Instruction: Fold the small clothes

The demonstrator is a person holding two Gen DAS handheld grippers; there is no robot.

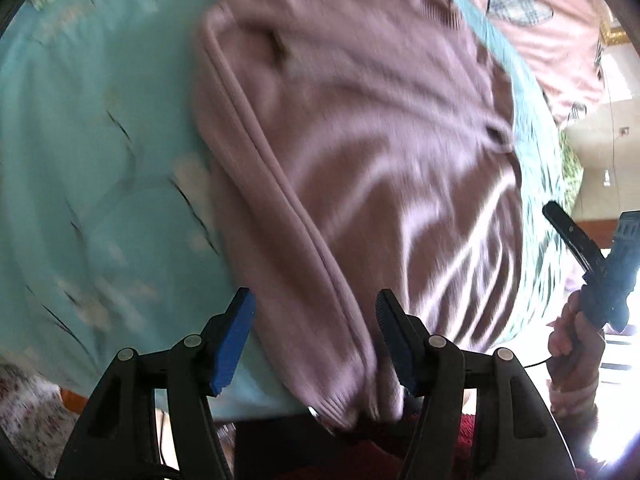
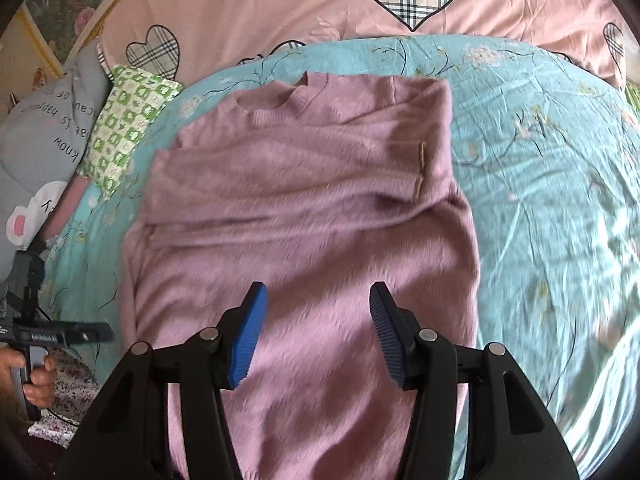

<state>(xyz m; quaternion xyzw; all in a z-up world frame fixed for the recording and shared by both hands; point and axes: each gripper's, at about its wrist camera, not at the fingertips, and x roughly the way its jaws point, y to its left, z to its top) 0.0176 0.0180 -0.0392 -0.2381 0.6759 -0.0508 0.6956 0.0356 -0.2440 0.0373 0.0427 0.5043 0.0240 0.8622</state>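
While both claws (image 1: 316, 336) (image 2: 316, 332) hang released over the sweater (image 2: 304, 216), "know" reads on the pillow (image 2: 44, 136) at 9 o'clock; bed (image 2: 552, 208) bare at 3.

fingers (image 2: 245, 340): blue ribbed pads | black frames, silver screws | bare-skinned hand (image 1: 568, 340)

Sweater (image 2: 304, 216) on sheet (image 2: 552, 208), pillows (image 2: 124, 132) behind-left.

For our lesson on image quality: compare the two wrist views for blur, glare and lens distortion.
Left wrist view: heavy motion blur smears the mauve sweater and turquoise sheet; window glare burns out the lower right corner. Right wrist view: sharper, evenly lit, the sweater's neckline readable, only mild blur near the edges. Both: fisheye bending curves the bed, dark vignette in the corners.
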